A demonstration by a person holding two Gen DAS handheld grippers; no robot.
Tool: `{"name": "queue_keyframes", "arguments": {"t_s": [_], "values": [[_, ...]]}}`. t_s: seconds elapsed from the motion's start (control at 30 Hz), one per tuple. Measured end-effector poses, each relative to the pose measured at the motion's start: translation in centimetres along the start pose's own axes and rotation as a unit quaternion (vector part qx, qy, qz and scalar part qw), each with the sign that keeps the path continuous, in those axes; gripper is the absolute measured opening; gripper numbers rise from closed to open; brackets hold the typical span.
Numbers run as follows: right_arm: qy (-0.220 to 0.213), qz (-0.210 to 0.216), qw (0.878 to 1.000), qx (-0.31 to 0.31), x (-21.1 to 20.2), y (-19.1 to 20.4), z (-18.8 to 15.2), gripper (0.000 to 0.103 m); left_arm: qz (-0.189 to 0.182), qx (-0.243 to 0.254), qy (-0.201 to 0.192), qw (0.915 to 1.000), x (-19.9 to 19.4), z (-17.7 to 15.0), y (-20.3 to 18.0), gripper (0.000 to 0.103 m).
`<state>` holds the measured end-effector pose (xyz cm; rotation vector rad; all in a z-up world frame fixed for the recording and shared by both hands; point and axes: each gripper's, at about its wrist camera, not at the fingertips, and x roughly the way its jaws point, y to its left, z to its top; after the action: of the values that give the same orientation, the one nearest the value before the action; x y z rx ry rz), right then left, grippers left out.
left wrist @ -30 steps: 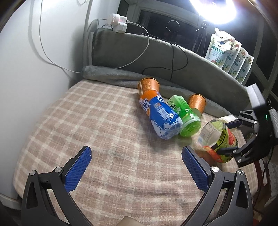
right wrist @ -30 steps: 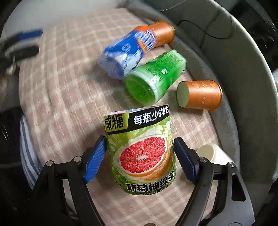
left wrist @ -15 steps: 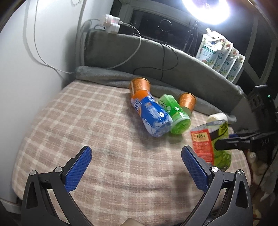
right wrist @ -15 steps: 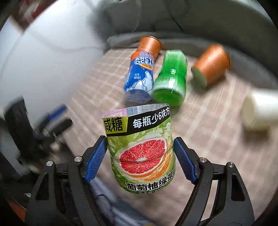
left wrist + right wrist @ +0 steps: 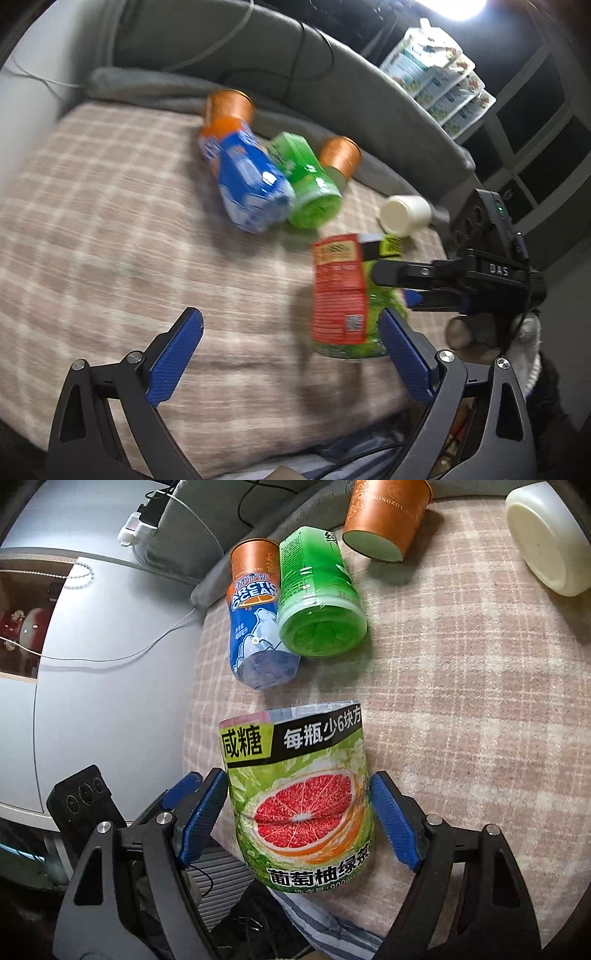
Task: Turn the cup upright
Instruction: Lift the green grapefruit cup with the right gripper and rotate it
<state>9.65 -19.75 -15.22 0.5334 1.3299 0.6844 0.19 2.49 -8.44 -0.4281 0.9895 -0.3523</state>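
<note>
My right gripper (image 5: 297,816) is shut on a grapefruit-label cup (image 5: 299,805) and holds it upright, open end up, over the near edge of the checked cloth (image 5: 461,709). In the left wrist view the same cup (image 5: 343,295) shows its red label, gripped from the right by the right gripper (image 5: 391,288), just above the cloth. My left gripper (image 5: 291,354) is open and empty, its right finger close beside the cup.
A blue cup (image 5: 247,177), a green cup (image 5: 306,184), two orange cups (image 5: 229,107) (image 5: 341,155) and a white cup (image 5: 404,214) lie on their sides farther back. A grey padded rim (image 5: 332,55) bounds the far side. A white cabinet (image 5: 92,672) stands left.
The right gripper has turned the grapefruit cup upright and brought it down toward the near edge of the cloth. The left gripper has moved closer to it.
</note>
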Motion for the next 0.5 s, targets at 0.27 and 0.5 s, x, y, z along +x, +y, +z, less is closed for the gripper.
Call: {"name": "queue_keyframes", "arguments": {"t_s": [0.27, 0.5], "values": [[0.006, 0.011, 1.000, -0.007, 0.3, -0.8, 1.2, 0.085, -0.030, -0.012, 0.043, 0.9986, 1.9, 1.3, -1.0, 0.094], [-0.040, 0.003, 0.998, -0.045, -3.3, -0.6, 0.5, 0.091, -0.059, -0.055, 0.082, 0.9933, 4.0, 2.0, -0.7, 0.094]]}}
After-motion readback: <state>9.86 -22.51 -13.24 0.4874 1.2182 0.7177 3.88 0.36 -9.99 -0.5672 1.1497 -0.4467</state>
